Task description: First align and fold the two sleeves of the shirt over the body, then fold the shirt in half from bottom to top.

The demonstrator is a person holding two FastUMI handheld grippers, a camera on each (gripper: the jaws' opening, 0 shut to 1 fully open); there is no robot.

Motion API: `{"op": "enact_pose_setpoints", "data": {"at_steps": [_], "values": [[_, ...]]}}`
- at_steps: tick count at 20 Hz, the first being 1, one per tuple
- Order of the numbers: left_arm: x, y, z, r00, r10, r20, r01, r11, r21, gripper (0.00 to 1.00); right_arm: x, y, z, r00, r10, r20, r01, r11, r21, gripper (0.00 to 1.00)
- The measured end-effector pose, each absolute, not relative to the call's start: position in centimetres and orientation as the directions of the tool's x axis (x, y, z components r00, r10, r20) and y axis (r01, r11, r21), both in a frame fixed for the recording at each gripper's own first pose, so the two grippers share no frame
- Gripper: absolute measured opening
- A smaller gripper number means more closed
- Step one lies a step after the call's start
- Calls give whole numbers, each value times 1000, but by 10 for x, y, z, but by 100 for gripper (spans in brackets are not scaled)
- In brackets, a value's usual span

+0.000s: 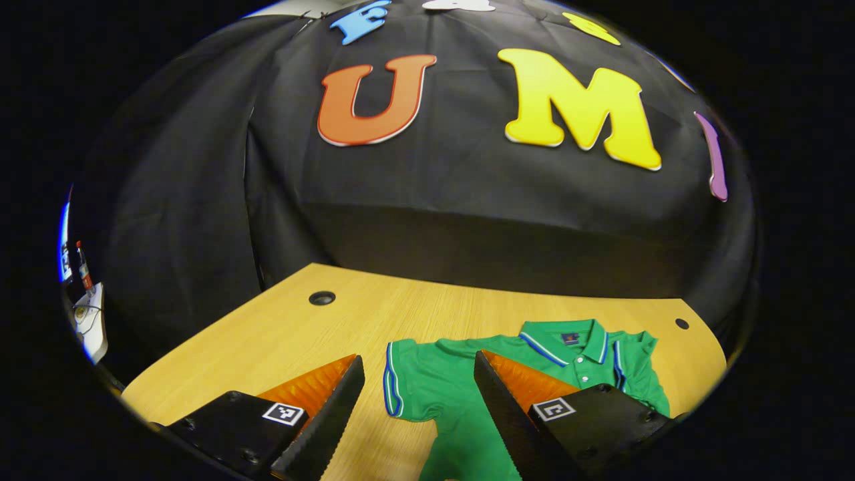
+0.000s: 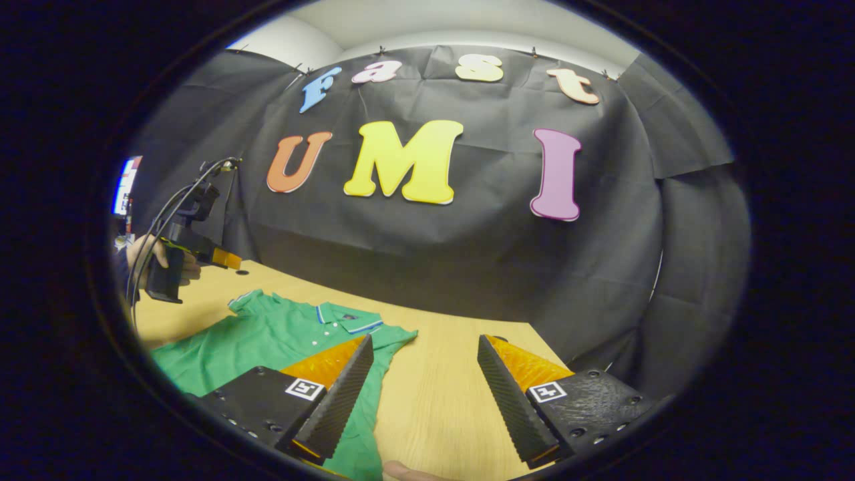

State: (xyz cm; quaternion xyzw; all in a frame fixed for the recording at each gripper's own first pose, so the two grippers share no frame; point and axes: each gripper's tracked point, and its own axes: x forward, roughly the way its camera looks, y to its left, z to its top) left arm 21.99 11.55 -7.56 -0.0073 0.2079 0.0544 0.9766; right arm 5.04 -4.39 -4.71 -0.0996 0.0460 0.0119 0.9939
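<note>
A green short-sleeved polo shirt with blue-and-white trim (image 1: 454,394) lies flat and face up on the light wooden table (image 1: 280,334), collar toward the booth wall, both sleeves out to the sides, so no fold looks made yet. The left gripper (image 1: 419,407) hangs above the shirt's near sleeve, jaws spread wide and holding nothing, seemingly lined up to take it. The right gripper (image 2: 425,394) hovers by the opposite sleeve, jaws likewise apart and empty.
</note>
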Motion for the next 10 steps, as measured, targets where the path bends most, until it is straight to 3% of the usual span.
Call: {"op": "enact_pose_setpoints", "data": {"at_steps": [1,5,10], "values": [[228,120,-93,889,105,-446,-118,993,-3,100,53,-47,-51,995,14,-99,-34,979,-199,94],[249,126,-131,850,64,-523,-124,989,-82,99,55,-46,-69,984,58,-167,-79,989,-121,98],[257,121,-161,812,20,-583,-126,982,-142,82,52,-48,-60,988,75,-138,-89,991,-100,95]]}}
